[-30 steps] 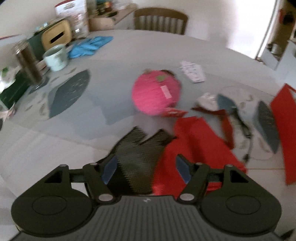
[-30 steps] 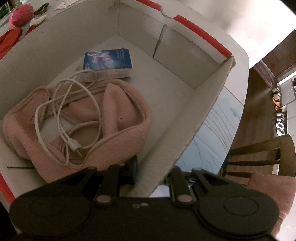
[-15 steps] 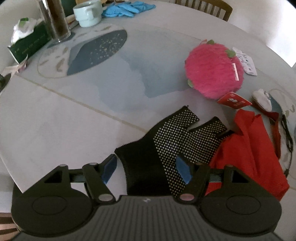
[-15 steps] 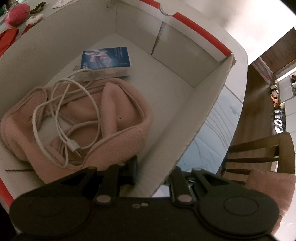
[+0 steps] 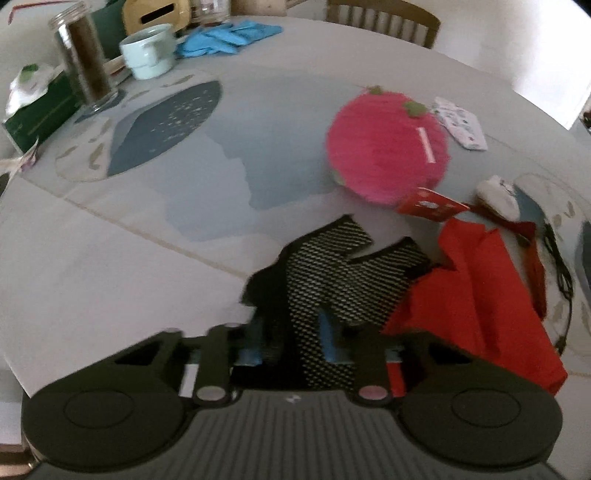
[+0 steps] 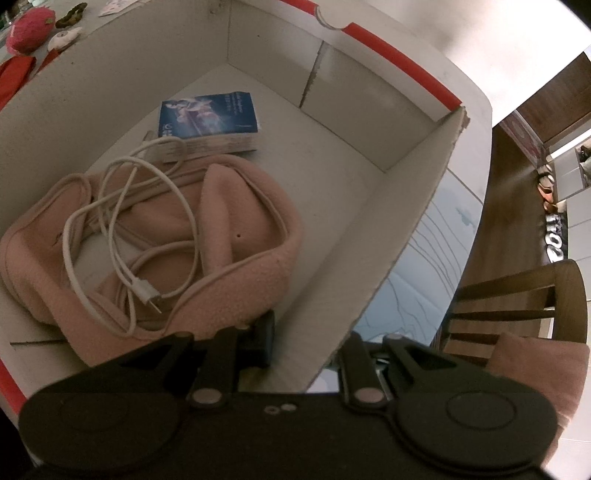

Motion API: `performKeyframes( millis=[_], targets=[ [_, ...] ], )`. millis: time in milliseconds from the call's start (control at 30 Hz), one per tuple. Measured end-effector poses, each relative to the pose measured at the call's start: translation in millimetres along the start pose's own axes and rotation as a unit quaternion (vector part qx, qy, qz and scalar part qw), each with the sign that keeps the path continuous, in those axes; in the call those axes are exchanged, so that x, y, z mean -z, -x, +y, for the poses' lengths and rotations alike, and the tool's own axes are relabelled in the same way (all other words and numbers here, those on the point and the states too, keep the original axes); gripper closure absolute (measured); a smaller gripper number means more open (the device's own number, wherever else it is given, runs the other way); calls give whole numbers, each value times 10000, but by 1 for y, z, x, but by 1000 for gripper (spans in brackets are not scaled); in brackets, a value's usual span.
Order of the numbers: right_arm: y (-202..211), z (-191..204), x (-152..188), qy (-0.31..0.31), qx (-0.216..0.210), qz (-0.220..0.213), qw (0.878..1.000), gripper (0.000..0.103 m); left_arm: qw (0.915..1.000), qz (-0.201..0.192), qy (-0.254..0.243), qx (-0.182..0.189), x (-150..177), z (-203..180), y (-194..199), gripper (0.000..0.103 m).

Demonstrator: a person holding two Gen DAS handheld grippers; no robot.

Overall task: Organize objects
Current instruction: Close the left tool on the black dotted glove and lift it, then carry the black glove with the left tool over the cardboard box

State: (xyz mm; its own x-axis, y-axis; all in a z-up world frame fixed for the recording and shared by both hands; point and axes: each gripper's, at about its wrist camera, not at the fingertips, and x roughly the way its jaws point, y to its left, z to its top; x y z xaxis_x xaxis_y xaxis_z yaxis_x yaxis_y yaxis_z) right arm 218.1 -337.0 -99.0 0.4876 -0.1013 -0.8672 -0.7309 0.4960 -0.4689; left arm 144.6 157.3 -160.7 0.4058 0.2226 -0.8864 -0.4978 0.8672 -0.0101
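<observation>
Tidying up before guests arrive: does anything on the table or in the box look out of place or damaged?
Nothing looks spilled. The black dotted glove lies crumpled, overlapping the red cloth, with the left gripper just closed on it. The cardboard box, pinched at its wall by the right gripper, has a ragged, torn corner edge.

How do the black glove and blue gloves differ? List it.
The black glove is dark with a dotted grip pattern; the blue gloves are plain. The black glove lies against a red cloth; the blue gloves sit across the table beside a mug. The left tongs have just been closing on the black glove; the blue gloves lie untouched. Both lie on the table.
</observation>
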Motion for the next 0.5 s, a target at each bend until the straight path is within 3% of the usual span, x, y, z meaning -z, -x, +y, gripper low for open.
performKeyframes(
  millis=[33, 133, 333, 500],
  targets=[
    [0, 0, 0, -1, 0, 0, 10000, 88, 10000, -16, -49, 14, 1, -3, 1, 90],
    [0, 0, 0, 1, 5, 1, 10000, 88, 10000, -50, -76, -17, 2, -5, 2, 96],
    [-2, -2, 1, -13, 18, -9, 10000, 88, 9993, -275, 245, 116, -2, 1, 26, 98],
    [-2, -3, 3, -13, 34, -12, 10000, 88, 9958, -658, 417, 473, -13, 1, 63, 98]
  ],
)
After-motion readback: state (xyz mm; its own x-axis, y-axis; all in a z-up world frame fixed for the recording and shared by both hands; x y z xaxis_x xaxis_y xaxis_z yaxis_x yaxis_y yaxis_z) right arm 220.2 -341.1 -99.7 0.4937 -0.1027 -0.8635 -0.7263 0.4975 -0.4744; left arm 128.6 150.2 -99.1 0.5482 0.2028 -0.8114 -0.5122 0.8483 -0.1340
